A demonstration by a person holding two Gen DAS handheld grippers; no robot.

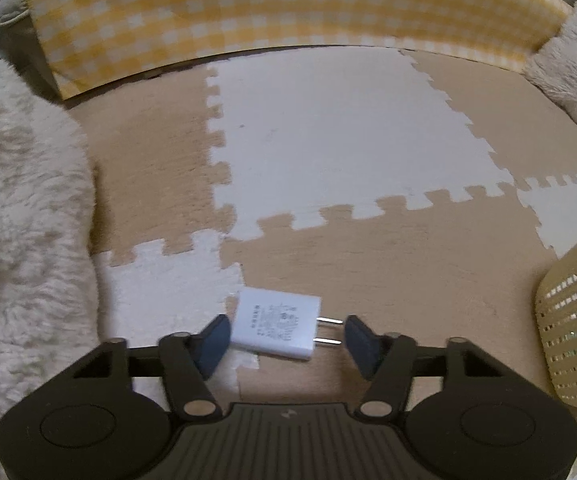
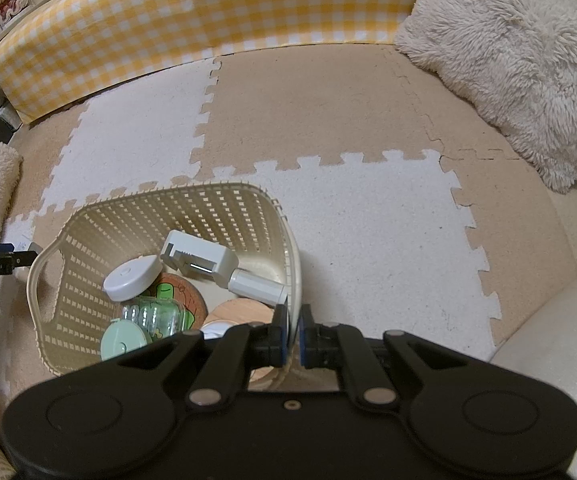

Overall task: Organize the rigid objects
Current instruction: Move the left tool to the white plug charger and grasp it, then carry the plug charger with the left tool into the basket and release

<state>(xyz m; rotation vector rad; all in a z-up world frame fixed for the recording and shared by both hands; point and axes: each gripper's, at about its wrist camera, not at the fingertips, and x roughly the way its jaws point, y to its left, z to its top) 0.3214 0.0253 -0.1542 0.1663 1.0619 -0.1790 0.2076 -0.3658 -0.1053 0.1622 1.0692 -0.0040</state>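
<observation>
One white charger (image 1: 275, 330) lies on the foam mat (image 1: 368, 260), long axis crosswise, prongs toward the right finger, between the left gripper (image 1: 286, 336)'s part-open fingers, seemingly ungripped. One basket (image 2: 48, 256) sits near, its rim pinched by the closed right gripper (image 2: 294, 330).

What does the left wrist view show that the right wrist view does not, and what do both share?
Only the left wrist view shows the white plug-in charger lying on the mat between the left gripper's fingers. Only the right wrist view shows the basket's contents, such as the round white case and white clamp-like device, with the right gripper shut on the rim. Both show the cream plastic lattice basket, puzzle-tile foam mat and yellow checked cushion.
</observation>
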